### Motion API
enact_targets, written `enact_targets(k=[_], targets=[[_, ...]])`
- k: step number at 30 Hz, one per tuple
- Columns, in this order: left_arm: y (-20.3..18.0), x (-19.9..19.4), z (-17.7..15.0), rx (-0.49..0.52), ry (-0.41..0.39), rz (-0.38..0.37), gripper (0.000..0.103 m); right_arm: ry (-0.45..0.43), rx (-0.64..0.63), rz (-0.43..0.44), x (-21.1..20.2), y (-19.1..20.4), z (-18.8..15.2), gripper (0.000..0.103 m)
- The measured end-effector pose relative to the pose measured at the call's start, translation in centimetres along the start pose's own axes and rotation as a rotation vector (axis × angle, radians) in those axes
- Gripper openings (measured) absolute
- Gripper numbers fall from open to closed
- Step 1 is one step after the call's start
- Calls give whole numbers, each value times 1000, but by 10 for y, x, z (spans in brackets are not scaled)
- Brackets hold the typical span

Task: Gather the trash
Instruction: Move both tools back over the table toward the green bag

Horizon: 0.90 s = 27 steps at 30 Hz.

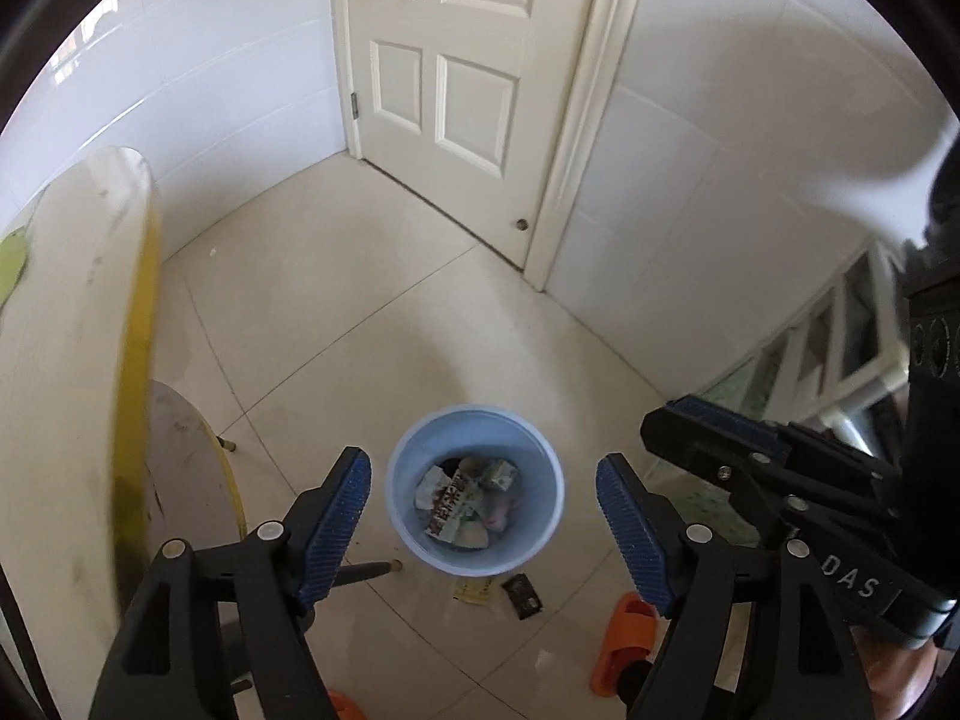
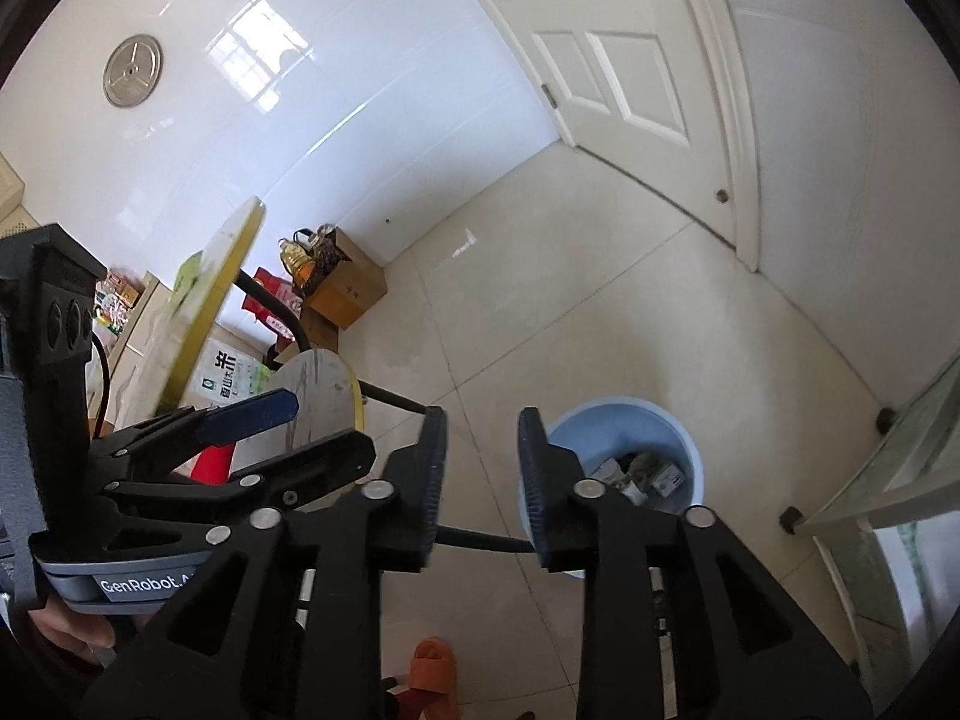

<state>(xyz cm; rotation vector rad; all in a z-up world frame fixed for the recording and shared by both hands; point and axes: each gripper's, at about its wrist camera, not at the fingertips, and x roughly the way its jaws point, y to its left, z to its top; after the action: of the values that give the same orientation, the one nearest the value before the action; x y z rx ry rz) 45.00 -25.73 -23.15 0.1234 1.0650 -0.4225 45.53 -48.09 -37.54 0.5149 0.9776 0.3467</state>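
Note:
A light blue bin (image 1: 477,489) stands on the tiled floor, holding several crumpled wrappers (image 1: 465,504). My left gripper (image 1: 483,516) hovers above it, open wide, with nothing between its blue pads. Two flat packets lie on the floor by the bin's near side: a pale yellow one (image 1: 472,590) and a dark one (image 1: 522,596). In the right wrist view the blue bin (image 2: 624,468) sits just right of my right gripper (image 2: 483,474), which is open by a narrow gap and empty. The left gripper's blue pad (image 2: 252,411) shows at the left there.
A round yellow-rimmed table (image 1: 78,396) and a stool (image 1: 186,468) stand on the left. Orange slippers (image 1: 621,639) are on the floor near the bin. A white door (image 1: 462,60) is at the back. A cardboard box (image 2: 345,285) and bags sit by the wall.

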Motion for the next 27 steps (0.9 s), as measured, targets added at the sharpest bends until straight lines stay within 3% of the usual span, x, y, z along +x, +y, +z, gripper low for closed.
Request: enact_targets(k=[10,16,24,27], targets=[[18,-81,-36,12,-72,-106,78,-59,-110,-99,-83,63,-19,50],[36,-161,-68,73,-181,-102,83,-106,-183,-129,-128,111,-27,58],[82,-270,-105,131,-397,46,96,-202,-299,-101,-167,203,-25,74],[109,-304,-118,147,-458,146,101,-233,-356,-65,-169,256,-20,80]])
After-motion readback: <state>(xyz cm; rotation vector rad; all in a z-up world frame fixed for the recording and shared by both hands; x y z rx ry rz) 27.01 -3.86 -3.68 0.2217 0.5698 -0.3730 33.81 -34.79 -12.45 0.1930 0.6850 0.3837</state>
